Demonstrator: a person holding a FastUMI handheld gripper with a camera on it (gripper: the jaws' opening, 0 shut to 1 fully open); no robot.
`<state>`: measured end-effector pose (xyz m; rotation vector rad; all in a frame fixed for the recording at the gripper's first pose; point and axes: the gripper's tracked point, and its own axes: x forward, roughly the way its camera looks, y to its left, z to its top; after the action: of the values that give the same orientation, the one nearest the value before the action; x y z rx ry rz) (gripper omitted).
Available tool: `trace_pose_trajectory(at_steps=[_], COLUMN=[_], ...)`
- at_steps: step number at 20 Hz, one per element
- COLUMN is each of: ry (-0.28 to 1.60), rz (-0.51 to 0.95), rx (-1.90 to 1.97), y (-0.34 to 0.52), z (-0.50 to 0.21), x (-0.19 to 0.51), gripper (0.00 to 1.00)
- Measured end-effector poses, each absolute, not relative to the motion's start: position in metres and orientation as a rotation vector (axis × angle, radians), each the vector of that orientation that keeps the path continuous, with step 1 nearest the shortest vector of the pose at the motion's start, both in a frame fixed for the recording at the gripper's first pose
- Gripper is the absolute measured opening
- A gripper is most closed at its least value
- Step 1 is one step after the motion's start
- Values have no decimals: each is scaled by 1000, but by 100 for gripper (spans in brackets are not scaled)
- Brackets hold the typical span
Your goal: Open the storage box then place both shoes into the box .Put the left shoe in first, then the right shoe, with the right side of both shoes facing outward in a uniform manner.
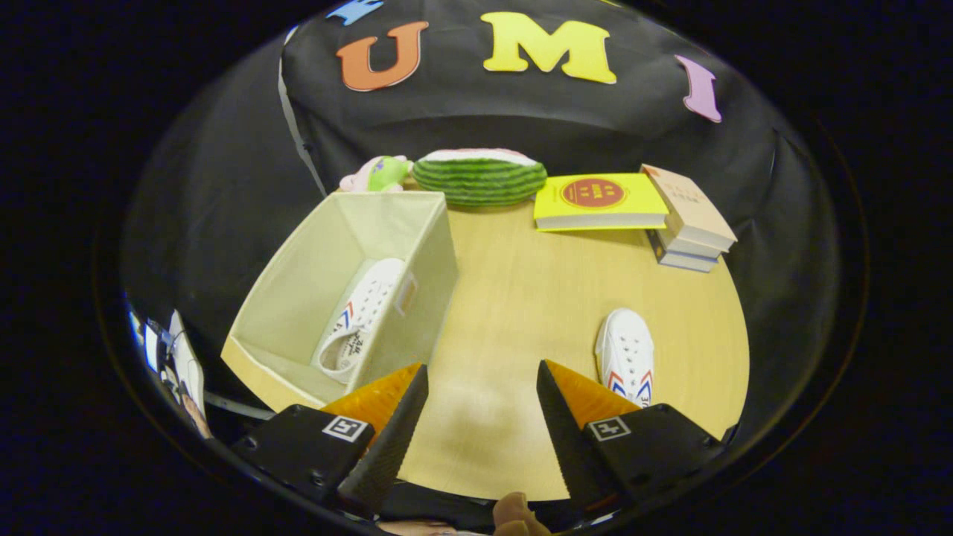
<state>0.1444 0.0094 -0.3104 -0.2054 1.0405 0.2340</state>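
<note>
While my claw (482,417) hangs wide and empty over the table (521,298), one shoe (362,313) lies in the open box (298,290) left, the other shoe (625,353) near right.

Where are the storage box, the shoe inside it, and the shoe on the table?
storage box (298,283): gripper view, inner left wall.
shoe in the box (365,309): gripper view, laced upper.
shoe on the table (624,350): gripper view, laced upper.

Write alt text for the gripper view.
The open gripper hovers empty over a light wooden table; an open beige fabric storage box beside it holds one white sneaker, and a second white sneaker lies on the table by the other finger. Beyond are a watermelon-slice plush and stacked books.
</note>
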Motion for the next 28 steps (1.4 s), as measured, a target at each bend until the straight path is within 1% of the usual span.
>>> trace_pose_trajectory(at_steps=[3, 11, 15, 20, 21, 22, 23, 28], ry=[1081, 1118, 1145, 1224, 1263, 1264, 1292, 1352], rz=[196, 35, -31, -65, -15, -3, 20, 26], rx=[-213, -249, -238, -198, -168, -165, -164, -107], y=[-39, -155, -194, -214, -208, -206, -209, -209], z=[-330, -352, -366, -405, -414, -407, -417, -416], x=[142, 149, 150, 161, 158, 162, 162, 161], gripper=[92, 92, 92, 92, 92, 90, 88, 89])
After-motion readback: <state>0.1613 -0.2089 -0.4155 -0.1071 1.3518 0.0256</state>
